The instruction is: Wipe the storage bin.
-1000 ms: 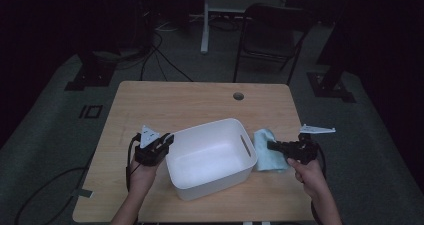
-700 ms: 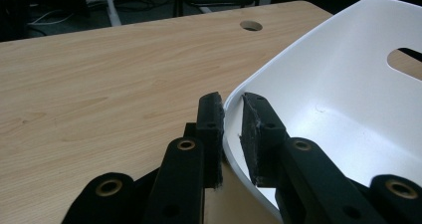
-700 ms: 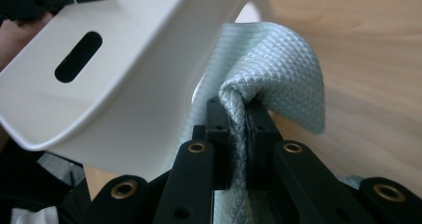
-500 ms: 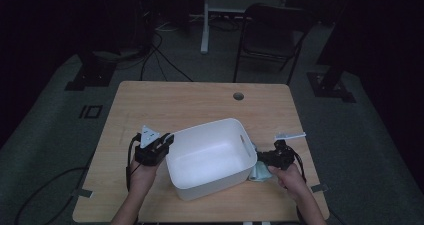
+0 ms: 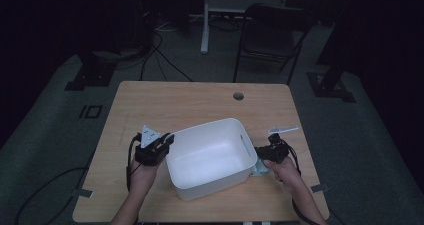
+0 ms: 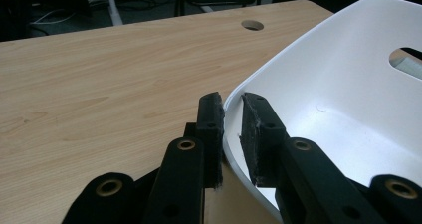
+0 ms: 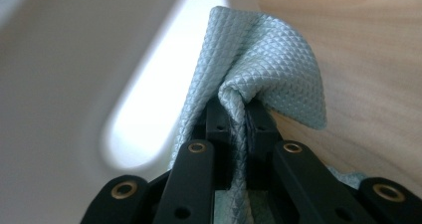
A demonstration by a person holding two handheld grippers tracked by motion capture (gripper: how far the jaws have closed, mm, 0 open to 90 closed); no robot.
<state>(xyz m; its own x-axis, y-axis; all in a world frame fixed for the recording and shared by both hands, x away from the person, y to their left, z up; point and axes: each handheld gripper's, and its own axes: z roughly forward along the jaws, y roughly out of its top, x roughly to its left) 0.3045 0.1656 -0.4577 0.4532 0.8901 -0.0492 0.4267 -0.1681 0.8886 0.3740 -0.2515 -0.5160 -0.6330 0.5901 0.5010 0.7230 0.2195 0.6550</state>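
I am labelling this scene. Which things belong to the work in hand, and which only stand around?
In use: white tub, gripped at its rim by the left gripper; light blue cloth, pinched by the right gripper.

Standing around: chair, floor cables.

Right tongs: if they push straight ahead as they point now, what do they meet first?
Most likely the white bin's outer wall by its handle slot. The right tongs, shut on the pale blue cloth, point at it from close by; exact gap unclear.
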